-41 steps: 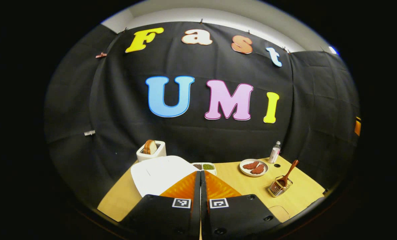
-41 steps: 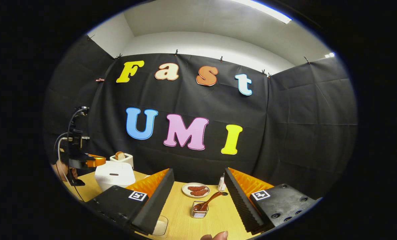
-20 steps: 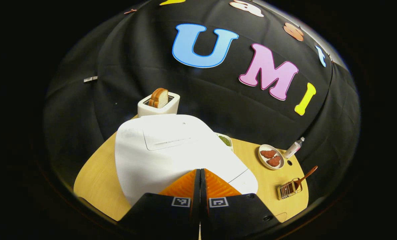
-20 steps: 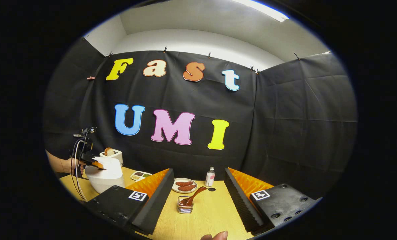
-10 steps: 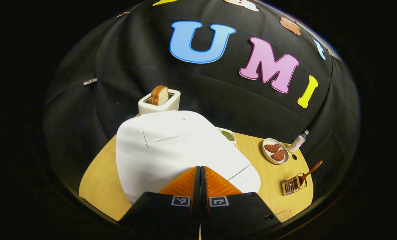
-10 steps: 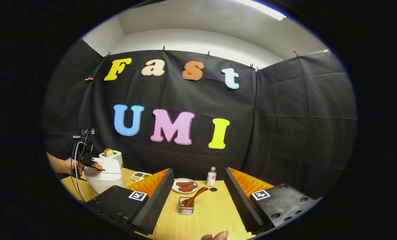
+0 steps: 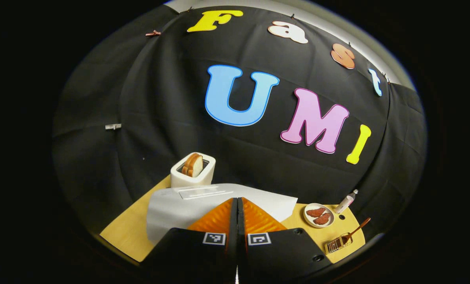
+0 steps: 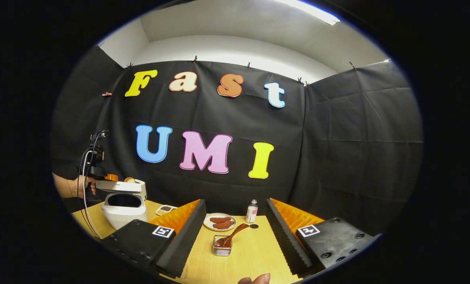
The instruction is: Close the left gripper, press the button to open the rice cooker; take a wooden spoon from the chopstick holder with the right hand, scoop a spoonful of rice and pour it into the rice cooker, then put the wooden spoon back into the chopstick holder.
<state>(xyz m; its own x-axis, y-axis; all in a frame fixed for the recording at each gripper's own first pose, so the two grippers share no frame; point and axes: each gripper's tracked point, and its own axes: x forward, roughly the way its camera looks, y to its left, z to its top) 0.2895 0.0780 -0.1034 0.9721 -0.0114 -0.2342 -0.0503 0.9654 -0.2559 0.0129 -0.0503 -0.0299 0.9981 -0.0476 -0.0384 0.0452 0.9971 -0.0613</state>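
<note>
The white rice cooker (image 8: 121, 215) stands at the table's left, its lid (image 8: 120, 186) lifted off the dark pot opening. In the left gripper view that lid (image 7: 219, 199) spreads just beyond my shut left gripper (image 7: 237, 202), whose fingers hold nothing. From the right gripper view, the left gripper (image 8: 101, 175) hovers at the lid's left edge, held by a hand (image 8: 72, 186). The wooden spoon (image 8: 234, 232) leans in the wire chopstick holder (image 8: 221, 245). My right gripper (image 8: 235, 203) is open, a little short of the holder.
A toaster (image 7: 193, 170) with bread stands behind the cooker. A plate of meat (image 8: 219, 222), a small bottle (image 8: 252, 210) and a divided dish of beans (image 8: 166, 208) sit along the table's back. A fingertip (image 8: 255, 279) shows at the bottom edge.
The cooker's lid has sprung up, baring the pot opening. My left gripper has lifted and tilted upward, still shut. The right gripper has hardly moved.
</note>
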